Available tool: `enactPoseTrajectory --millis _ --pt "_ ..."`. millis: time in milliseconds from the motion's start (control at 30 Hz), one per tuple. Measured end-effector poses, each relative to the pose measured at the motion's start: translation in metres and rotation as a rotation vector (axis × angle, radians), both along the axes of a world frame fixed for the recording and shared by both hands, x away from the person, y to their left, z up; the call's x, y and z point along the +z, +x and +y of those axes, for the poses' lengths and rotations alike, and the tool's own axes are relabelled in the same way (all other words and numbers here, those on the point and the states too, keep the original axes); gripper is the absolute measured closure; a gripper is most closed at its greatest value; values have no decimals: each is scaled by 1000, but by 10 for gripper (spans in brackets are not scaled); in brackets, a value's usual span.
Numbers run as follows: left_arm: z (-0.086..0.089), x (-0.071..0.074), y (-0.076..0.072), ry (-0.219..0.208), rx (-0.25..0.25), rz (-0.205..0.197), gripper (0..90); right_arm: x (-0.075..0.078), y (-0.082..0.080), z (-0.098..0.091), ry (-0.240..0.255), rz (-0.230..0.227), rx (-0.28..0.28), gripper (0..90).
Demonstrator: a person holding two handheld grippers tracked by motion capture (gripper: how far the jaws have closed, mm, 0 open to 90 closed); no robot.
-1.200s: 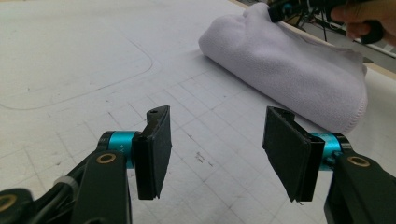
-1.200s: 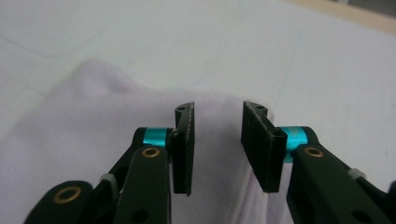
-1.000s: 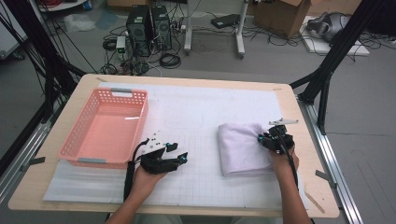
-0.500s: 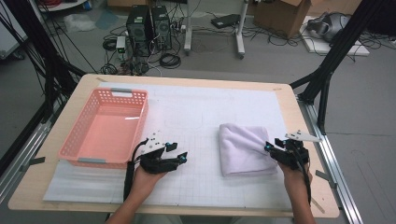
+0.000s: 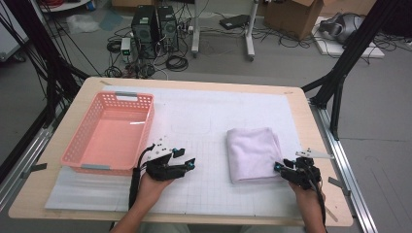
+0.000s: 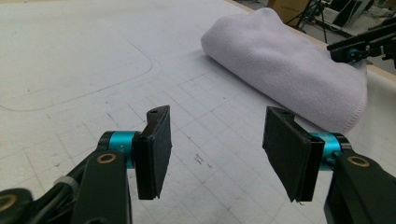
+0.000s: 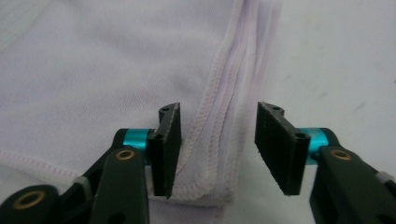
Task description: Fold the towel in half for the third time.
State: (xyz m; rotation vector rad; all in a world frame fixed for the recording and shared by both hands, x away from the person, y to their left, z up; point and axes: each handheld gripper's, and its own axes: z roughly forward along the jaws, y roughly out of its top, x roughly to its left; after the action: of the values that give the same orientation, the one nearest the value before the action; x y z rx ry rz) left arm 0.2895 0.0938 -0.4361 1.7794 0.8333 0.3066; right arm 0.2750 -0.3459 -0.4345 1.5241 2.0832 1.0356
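Grey floor [image 5: 384, 121] beyond the counter [image 5: 194, 83] — two black computer towers [image 5: 154, 26], tangled cables [image 5: 177, 62], a cardboard box [image 5: 296, 17], black frame struts [image 5: 347, 53].

Towel [image 5: 253, 153]: pale lilac, folded into a thick rectangle, stitched hems stacked at one edge, flat on table's right half.

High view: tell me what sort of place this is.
Probably a lab or workshop set up for recording: desktop computers and tangled cables on the floor, a cardboard box, and black frame struts around the table.
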Motion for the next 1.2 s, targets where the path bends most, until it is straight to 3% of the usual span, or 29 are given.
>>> enactPoseTrajectory --millis 33,67,100,167,200,300,333,367,400,433,467,567,667,733,800,933,1033,1067,1100,1167,1200 --pt "0 0 0 -2 1 1 423 0 0 0 0 0 0 618" --pt "0 0 0 -1 0 0 423 1 -1 -2 47 18 3 769" --pt "0 0 0 0 1 0 423 1 -1 -2 47 18 3 769" --pt "0 0 0 2 1 -1 423 7 -6 1 -1 -23 19 803" --pt "0 0 0 -1 4 1 423 13 -13 3 -22 -45 13 806" --pt "0 0 0 -2 4 1 423 19 -20 2 -22 -46 1 803" --pt "0 0 0 -1 3 1 423 20 -24 3 -55 -46 -23 787" --pt "0 0 0 0 4 1 423 20 -24 3 -55 -46 -23 787" --pt "0 0 0 -1 4 0 423 17 -26 0 -68 -37 -54 673" --pt "0 0 0 -1 4 0 423 17 -26 0 -68 -37 -54 673" --pt "0 0 0 -1 4 0 423 16 -26 -5 -25 -47 -51 695" --pt "0 0 0 5 4 -1 423 15 -23 -6 -1 -53 -32 694" --pt "-1 -1 0 -1 4 2 423 9 -16 -2 -12 -32 -11 709" --pt "0 0 0 5 3 1 423 4 -14 -1 -11 -13 17 833" --pt "0 0 0 2 5 0 423 9 -20 -3 -24 -28 20 845" --pt "0 0 0 1 8 -1 423 21 -34 -7 -21 -59 -3 846" --pt "0 0 0 2 8 -2 423 18 -38 -8 -48 -25 -9 821" --pt "0 0 0 4 8 -2 423 14 -36 -9 -45 -11 -11 766" --pt "0 0 0 3 8 -4 423 13 -34 -9 -53 -23 -29 664" --pt "0 0 -1 0 8 -5 423 16 -29 -10 -42 -84 -37 632" --pt "0 0 0 1 7 -7 423 23 -18 -8 -55 -139 -12 653"
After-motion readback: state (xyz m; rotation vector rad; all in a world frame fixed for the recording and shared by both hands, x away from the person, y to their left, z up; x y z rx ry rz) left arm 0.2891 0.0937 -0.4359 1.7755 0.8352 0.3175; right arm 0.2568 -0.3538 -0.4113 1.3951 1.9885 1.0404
